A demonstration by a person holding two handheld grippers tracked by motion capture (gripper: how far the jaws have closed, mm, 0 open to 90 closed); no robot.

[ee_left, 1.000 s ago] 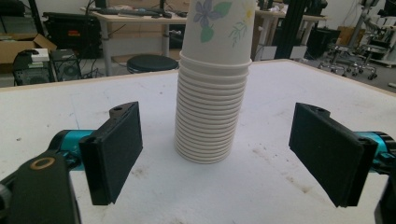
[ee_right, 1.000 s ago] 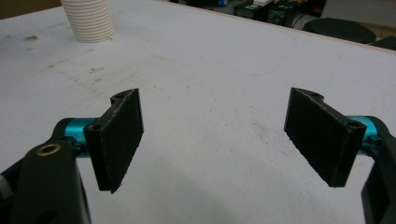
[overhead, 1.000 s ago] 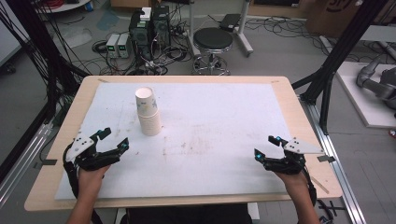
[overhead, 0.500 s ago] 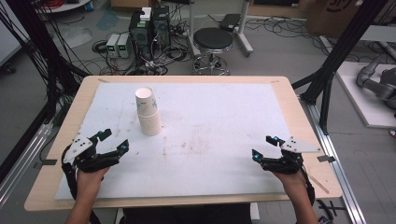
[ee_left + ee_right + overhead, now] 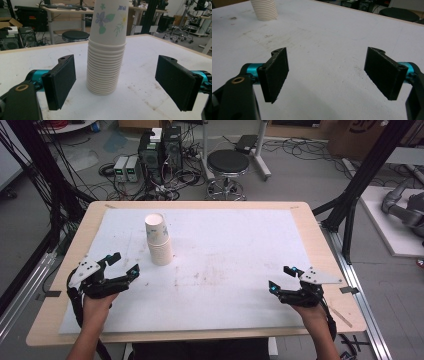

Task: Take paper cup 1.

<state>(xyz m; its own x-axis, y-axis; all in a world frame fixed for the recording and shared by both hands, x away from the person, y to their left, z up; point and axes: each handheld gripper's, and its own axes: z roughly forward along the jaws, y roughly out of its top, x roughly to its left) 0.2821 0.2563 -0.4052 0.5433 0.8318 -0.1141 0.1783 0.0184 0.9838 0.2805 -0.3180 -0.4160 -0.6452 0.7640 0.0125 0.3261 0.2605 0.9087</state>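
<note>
A tall stack of white paper cups [image 5: 158,240], the top one printed with flowers, stands upright on the left half of the white mat [image 5: 230,240]. My left gripper [image 5: 126,263] sits near the table's front left, open, pointing at the stack a short way off. In the left gripper view the cup stack [image 5: 107,50] rises beyond the gap between the two black jaws, untouched. My right gripper [image 5: 281,278] rests at the front right, open and holding nothing. The right gripper view has the stack's base [image 5: 265,10] far off at the top left.
The mat covers a wooden table [image 5: 320,250]; faint brown smudges [image 5: 210,275] mark its middle. Behind the table on the floor are a black stool [image 5: 227,165], computer boxes [image 5: 160,145] and tangled cables. Black frame posts [image 5: 360,185] stand at the right.
My left gripper has crept slightly forward toward the cup stack. The right gripper and the cups stay where they were.
</note>
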